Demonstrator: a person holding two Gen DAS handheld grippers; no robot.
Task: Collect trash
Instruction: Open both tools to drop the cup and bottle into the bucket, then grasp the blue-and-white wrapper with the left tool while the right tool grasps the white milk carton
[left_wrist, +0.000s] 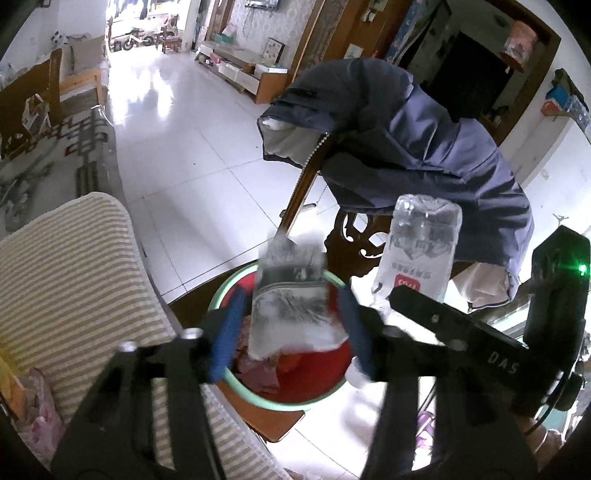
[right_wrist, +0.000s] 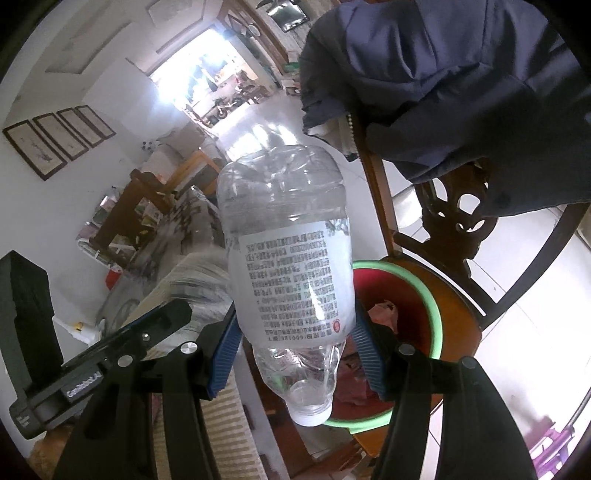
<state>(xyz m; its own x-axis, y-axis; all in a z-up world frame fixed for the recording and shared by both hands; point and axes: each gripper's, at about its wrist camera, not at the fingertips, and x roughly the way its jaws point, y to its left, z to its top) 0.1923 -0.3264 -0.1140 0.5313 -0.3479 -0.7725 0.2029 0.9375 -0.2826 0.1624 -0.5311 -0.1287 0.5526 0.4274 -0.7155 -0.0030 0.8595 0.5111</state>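
In the left wrist view my left gripper (left_wrist: 290, 332) hangs over a red basin with a green rim (left_wrist: 295, 406) that sits on a wooden chair seat. A blurred, crumpled clear plastic bottle (left_wrist: 291, 314) is between its blue pads, with a gap on each side, so the gripper is open. My right gripper (right_wrist: 295, 350) holds a clear bottle (right_wrist: 288, 258) with a white printed label upside down, cap downward. Its pads lie against the bottle's sides, above the same basin (right_wrist: 437, 314). That bottle (left_wrist: 417, 251) also shows to the right of the left gripper.
The basin holds red and pinkish wrappers (right_wrist: 384, 312). A dark blue jacket (left_wrist: 406, 140) drapes over the carved chair back (right_wrist: 458, 214) just beyond the basin. A striped cushion (left_wrist: 74, 280) lies on the left. White tiled floor (left_wrist: 184, 166) stretches behind.
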